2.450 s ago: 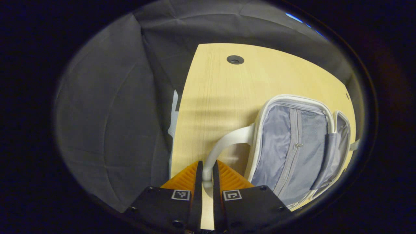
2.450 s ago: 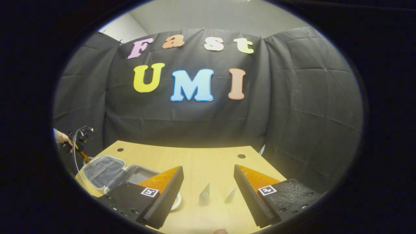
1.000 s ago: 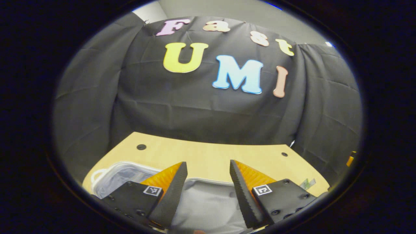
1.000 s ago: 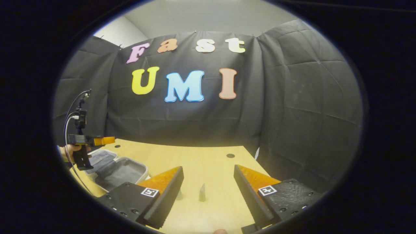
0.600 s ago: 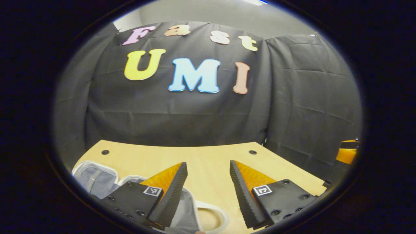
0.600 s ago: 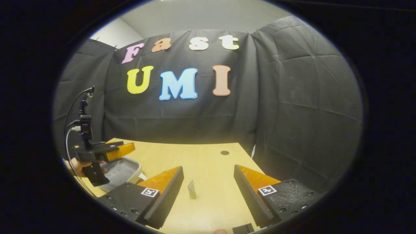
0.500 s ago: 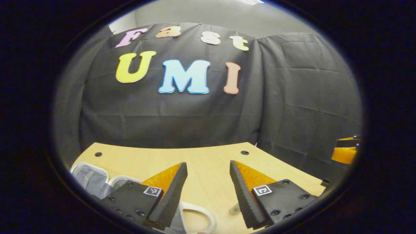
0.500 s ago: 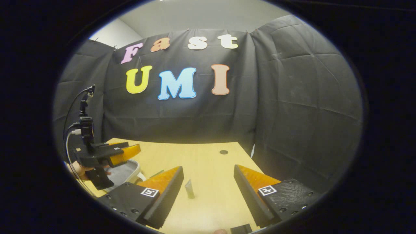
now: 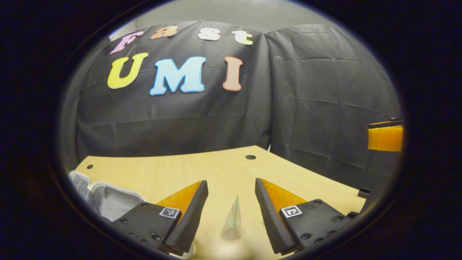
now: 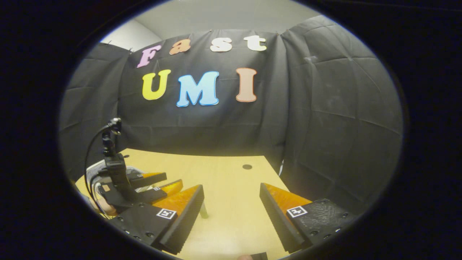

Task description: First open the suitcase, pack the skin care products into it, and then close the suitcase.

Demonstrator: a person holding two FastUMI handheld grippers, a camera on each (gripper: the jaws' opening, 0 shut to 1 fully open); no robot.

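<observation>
Both tongs gape wide: left tongs [image 9: 231, 186] have left the open suitcase [image 9: 108, 198] and now frame a tube [image 9: 232, 220] on the surface [image 9: 187, 169]; right tongs [image 10: 231, 191] hover empty. Packing looks next.

We see both views lit evenly and rather dimly from above, the pale wooden table [image 9: 173, 169] the brightest surface, with a soft sheen on it in the right gripper view and the black cloth wall [image 10: 325, 108] soaking up light, its folds faint. Fisheye distortion bows the table edge and curves the wall toward the rim, where brightness falls off. The small tube [image 9: 232, 220] between the left gripper's fingers [image 9: 191, 213] looks soft and casts a faint, blurred shadow.
</observation>
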